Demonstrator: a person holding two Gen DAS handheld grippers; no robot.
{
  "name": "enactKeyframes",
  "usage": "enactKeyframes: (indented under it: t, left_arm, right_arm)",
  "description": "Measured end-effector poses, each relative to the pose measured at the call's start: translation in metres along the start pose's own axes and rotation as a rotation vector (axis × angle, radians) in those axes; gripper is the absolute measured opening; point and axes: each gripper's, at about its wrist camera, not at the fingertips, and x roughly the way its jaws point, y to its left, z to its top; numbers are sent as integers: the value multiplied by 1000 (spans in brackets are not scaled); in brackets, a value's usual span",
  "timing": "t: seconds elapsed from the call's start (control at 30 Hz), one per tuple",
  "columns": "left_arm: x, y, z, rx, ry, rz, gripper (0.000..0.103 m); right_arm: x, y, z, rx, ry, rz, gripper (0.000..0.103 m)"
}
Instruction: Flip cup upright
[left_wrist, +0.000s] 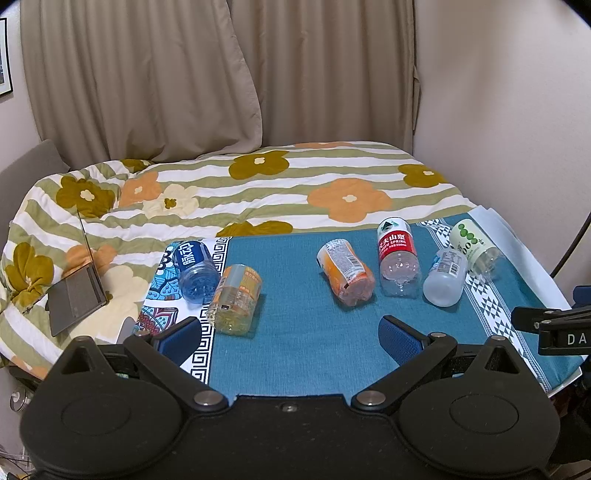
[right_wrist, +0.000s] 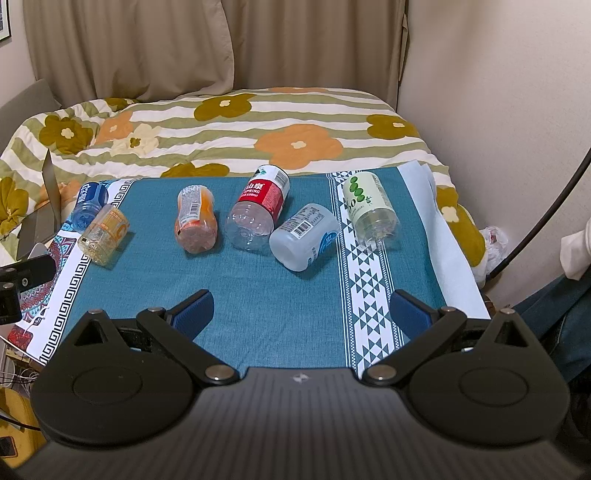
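Observation:
Several cut-bottle cups lie on their sides on a teal cloth (left_wrist: 303, 332). From left: a blue-label cup (left_wrist: 194, 271), a yellow-label cup (left_wrist: 234, 304), an orange cup (left_wrist: 345, 273), a red-label cup (left_wrist: 398, 258), a white cup (left_wrist: 445, 277) and a green-dot cup (left_wrist: 476, 245). In the right wrist view they are the blue (right_wrist: 88, 205), yellow (right_wrist: 105, 236), orange (right_wrist: 195, 219), red (right_wrist: 258, 208), white (right_wrist: 304, 236) and green-dot cup (right_wrist: 371, 210). My left gripper (left_wrist: 291, 338) is open and empty, near the front edge. My right gripper (right_wrist: 301, 314) is open and empty, short of the white cup.
A floral quilt (left_wrist: 258, 184) covers the bed behind the cloth. An open laptop (left_wrist: 79, 288) lies on the quilt at left. Curtains and a wall stand behind. A patterned mat (left_wrist: 166, 295) lies under the cloth's left edge. The right gripper's side (left_wrist: 554, 328) shows at right.

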Motion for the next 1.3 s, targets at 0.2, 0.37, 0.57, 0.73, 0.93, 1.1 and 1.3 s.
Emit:
enactKeyframes:
  t: [0.2,0.37,0.57,0.73,0.93,1.1,1.3]
  left_arm:
    - [0,1,0,0,-1,-1,103]
    - [-1,1,-1,-1,-3,0,103]
    - [-2,2,-2,-2,-3,1,103]
    - [-2,2,-2,-1,-4,1,103]
    - [-3,3,-2,-2,-6,2,103]
    - [-8,2,0,-2,-6,13,103]
    - [-6,0,14,-21,17,42,103]
  right_arm:
    - [0,0,0,0,-1,0,103]
    - [0,0,0,0,-2,-1,103]
    - [-1,0,0,0,-2,0,103]
    - [-2,1,0,-1,-2,0,103]
    - [-1,0,3,-2,-5,1,103]
    - [-7,-1,6,7,-7,14,103]
    - [-9,-7,19,-6,-1,51,103]
